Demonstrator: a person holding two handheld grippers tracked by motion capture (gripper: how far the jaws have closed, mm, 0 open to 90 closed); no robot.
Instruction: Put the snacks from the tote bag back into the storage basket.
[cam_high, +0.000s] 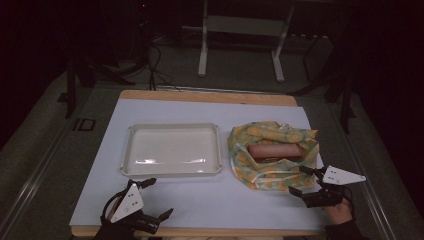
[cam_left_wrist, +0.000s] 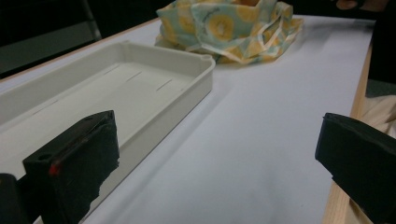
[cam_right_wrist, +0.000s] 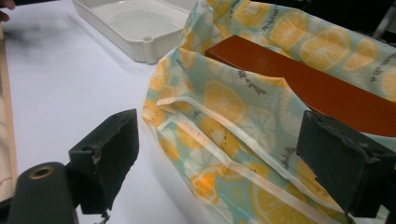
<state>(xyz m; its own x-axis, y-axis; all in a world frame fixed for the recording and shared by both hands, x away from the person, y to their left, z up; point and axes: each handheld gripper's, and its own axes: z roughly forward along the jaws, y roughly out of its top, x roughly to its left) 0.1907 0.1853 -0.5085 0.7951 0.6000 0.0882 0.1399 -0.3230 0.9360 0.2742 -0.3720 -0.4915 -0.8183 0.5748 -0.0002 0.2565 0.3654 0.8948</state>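
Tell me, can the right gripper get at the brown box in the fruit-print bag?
Probably yes. The right gripper is open at the bag edge, and the brown box lies uncovered in the bag's open mouth; only loose cloth sits between.

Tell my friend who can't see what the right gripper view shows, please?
A reddish-brown box lies in an orange-print cloth bag. The open right gripper straddles the bag's near edge, and a white tray sits behind.
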